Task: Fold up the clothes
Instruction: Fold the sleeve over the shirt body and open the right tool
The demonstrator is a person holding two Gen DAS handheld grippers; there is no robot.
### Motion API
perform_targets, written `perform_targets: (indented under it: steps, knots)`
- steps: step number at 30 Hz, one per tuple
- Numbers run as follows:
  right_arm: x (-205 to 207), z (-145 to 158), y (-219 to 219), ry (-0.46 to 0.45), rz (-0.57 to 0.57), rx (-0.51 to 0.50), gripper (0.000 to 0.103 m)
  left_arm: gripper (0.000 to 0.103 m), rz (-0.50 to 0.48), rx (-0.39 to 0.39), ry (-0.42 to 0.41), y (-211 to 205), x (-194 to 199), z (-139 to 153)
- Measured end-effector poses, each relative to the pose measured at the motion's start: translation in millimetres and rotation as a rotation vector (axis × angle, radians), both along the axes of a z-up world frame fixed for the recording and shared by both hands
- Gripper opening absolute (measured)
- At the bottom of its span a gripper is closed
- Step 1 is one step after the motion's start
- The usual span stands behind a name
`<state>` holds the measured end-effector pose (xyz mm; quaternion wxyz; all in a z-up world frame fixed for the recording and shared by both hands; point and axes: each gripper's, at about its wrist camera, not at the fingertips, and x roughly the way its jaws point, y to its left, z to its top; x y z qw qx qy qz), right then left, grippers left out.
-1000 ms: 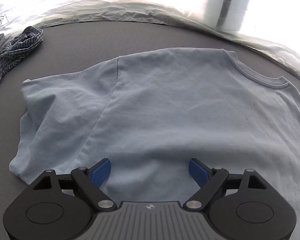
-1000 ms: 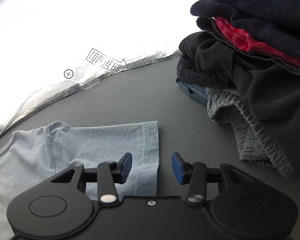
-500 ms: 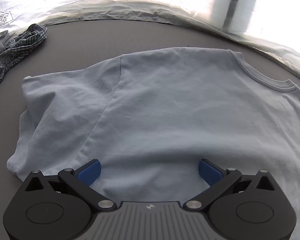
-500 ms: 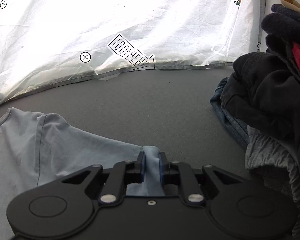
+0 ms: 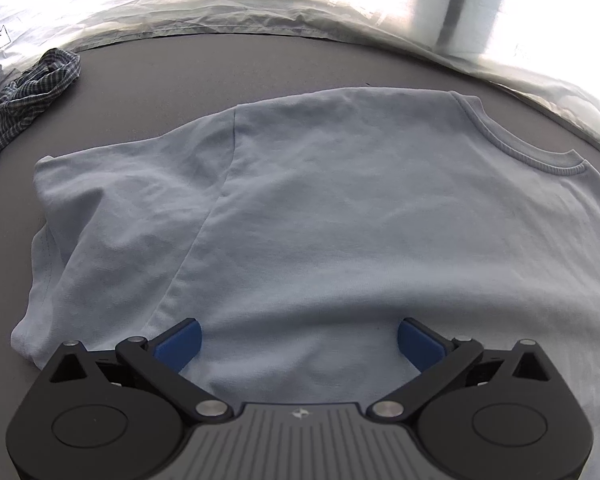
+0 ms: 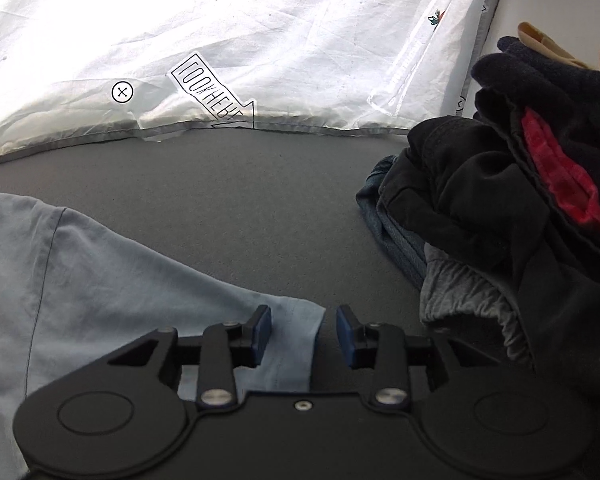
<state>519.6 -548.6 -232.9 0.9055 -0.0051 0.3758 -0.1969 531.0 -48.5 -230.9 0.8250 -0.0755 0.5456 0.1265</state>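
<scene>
The light blue t-shirt is lying spread out on the grey table, collar toward the far right in the left wrist view, one sleeve flopped out to the left with a few wrinkles in it. The left gripper hangs right over the body of the shirt with its blue pads as far apart as they go, nothing pinched, cloth just sitting under the gap. The right gripper is at the other sleeve: its jaws have just been opening, they're partway apart now, and the sleeve hem lies between them but the pads aren't pressing on it, so I'd call that released. To me this looks like the straightening-out step, before any real fold. Next move probably needs both grippers to get a proper bite on an edge, sleeve or shoulder, and carry it across evenly so it doesn't bunch. Off to the right is a pile of dark clothes near the sleeve, and a checked garment sits well clear on the far left.
</scene>
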Motion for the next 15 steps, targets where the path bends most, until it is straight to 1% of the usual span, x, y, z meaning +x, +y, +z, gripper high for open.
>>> perform_targets:
  steps: [1, 2, 4, 5, 6, 8, 10, 11, 13, 15]
  knots:
    - [-7.5, 4.0, -0.5, -0.011, -0.017, 0.015, 0.049, 0.103, -0.013, -0.008, 0.008, 1.3, -2.1, 1.5]
    - [-14.9, 8.0, -0.9, -0.023, -0.033, 0.030, 0.051, 0.103, -0.016, -0.024, 0.008, 3.7, -6.9, 3.8]
    - [-39.8, 17.4, 2.8, -0.059, -0.057, 0.089, 0.064, 0.103, -0.002, -0.071, -0.013, 10.0, -21.9, 10.2]
    - [-53.6, 20.6, 9.6, -0.071, -0.041, 0.122, 0.079, 0.103, 0.005, -0.096, -0.028, 13.8, -33.0, 14.3]
    - [-68.4, 23.9, 17.7, -0.082, -0.021, 0.157, 0.087, 0.103, 0.002, -0.108, -0.041, 17.2, -46.0, 18.3]
    - [-93.6, 27.0, 37.9, -0.085, 0.034, 0.197, 0.090, 0.103, -0.007, -0.127, -0.067, 23.7, -71.2, 25.9]
    - [-114.4, 28.0, 61.2, -0.073, 0.086, 0.198, 0.097, 0.103, -0.026, -0.104, -0.075, 29.6, -94.4, 31.5]
    - [-122.9, 27.3, 73.1, -0.069, 0.108, 0.198, 0.100, 0.103, -0.017, -0.088, -0.070, 34.3, -106.9, 33.6]
    - [-136.8, 24.4, 96.5, -0.056, 0.149, 0.219, 0.102, 0.103, 0.004, -0.064, -0.064, 44.2, -131.1, 37.4]
    - [-147.2, 20.4, 122.0, -0.033, 0.196, 0.258, 0.102, 0.103, 0.027, -0.074, -0.072, 55.8, -150.8, 39.0]
